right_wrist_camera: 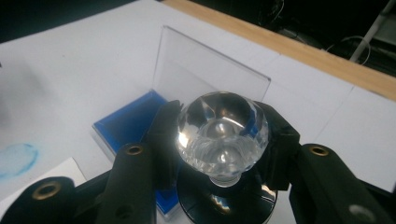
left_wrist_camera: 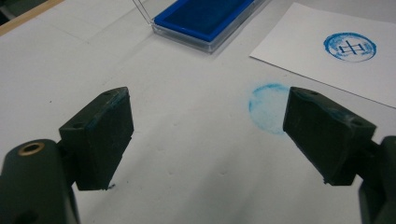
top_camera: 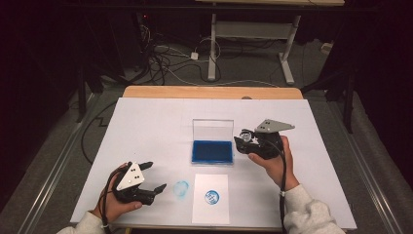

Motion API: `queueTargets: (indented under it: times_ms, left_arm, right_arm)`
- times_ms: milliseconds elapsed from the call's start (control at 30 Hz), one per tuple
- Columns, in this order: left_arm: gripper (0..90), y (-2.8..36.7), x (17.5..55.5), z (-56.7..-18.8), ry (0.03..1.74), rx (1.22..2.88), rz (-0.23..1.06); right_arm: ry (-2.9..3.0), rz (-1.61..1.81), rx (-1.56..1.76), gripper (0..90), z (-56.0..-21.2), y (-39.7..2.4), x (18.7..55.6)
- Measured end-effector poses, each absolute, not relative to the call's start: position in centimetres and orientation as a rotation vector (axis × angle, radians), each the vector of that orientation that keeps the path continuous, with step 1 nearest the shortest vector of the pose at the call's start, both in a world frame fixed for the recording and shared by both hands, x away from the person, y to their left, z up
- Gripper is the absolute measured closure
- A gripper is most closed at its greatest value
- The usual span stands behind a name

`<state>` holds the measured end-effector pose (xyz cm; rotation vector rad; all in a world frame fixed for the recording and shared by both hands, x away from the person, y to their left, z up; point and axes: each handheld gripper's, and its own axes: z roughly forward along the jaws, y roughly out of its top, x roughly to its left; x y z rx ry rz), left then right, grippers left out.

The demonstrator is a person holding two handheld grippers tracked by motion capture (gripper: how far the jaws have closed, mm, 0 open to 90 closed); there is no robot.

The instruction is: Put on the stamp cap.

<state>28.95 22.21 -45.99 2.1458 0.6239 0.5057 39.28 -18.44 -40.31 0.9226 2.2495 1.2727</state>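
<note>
My right gripper (top_camera: 246, 138) is shut on a stamp (right_wrist_camera: 221, 132) with a clear faceted knob and a black round base. Its black pads (right_wrist_camera: 163, 135) press both sides of the knob, just right of the blue ink pad (top_camera: 212, 151). The pad lies in a clear case with its lid (right_wrist_camera: 205, 70) standing upright. Near the front edge a white paper sheet (top_camera: 210, 209) carries a round blue print (top_camera: 211, 197). My left gripper (top_camera: 155, 176) rests open at the front left, with nothing between its pads (left_wrist_camera: 105, 135). A faint blue ring smudge (left_wrist_camera: 266, 107) lies just ahead of it.
A white mat (top_camera: 146, 126) covers the wooden table (top_camera: 209, 91), whose far edge shows bare. Beyond the table are a desk frame (top_camera: 253, 34) and loose cables (top_camera: 165, 63) on the floor. Dark surroundings flank both sides.
</note>
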Motion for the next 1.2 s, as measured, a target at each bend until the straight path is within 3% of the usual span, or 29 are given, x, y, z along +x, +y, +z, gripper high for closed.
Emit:
queueTargets:
  times_ms: [1200]
  left_arm:
    - [16.2, 21.8, 29.0, -46.3, 0.606, 2.181, 0.475]
  right_arm:
    - [2.354, 1.125, 1.034, 55.9, -44.7, -18.4, 41.6]
